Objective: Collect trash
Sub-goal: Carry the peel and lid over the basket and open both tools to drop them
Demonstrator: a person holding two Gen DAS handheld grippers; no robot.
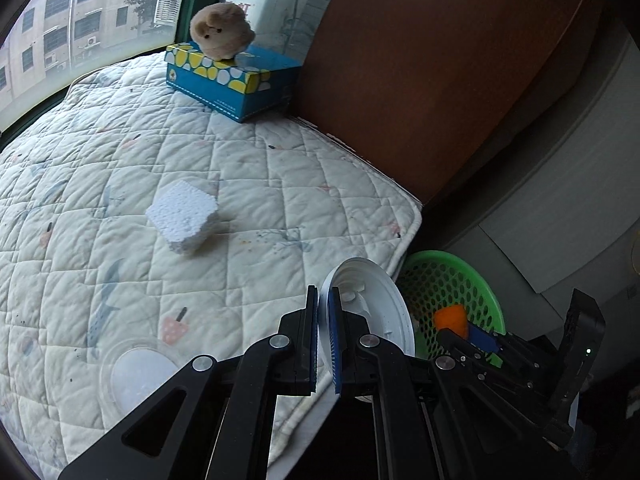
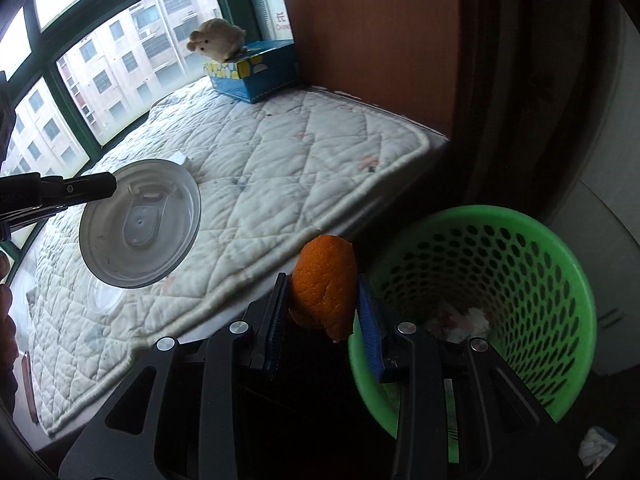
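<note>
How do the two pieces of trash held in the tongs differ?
The left tongs pinch a white plastic lid: flat, round, smooth, held by its rim. The right tongs squeeze an orange peel: curled, pebbled, bright orange. Both are clamped and not yet in the green basket.

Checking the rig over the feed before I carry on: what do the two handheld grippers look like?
Both match: the left gripper and right gripper have black angular linkage arms with round silver pivot pins, and flat parallel fingers faced with ribbed blue pads. A small green light glows on the right unit's black body. No cables or sleeves show.
</note>
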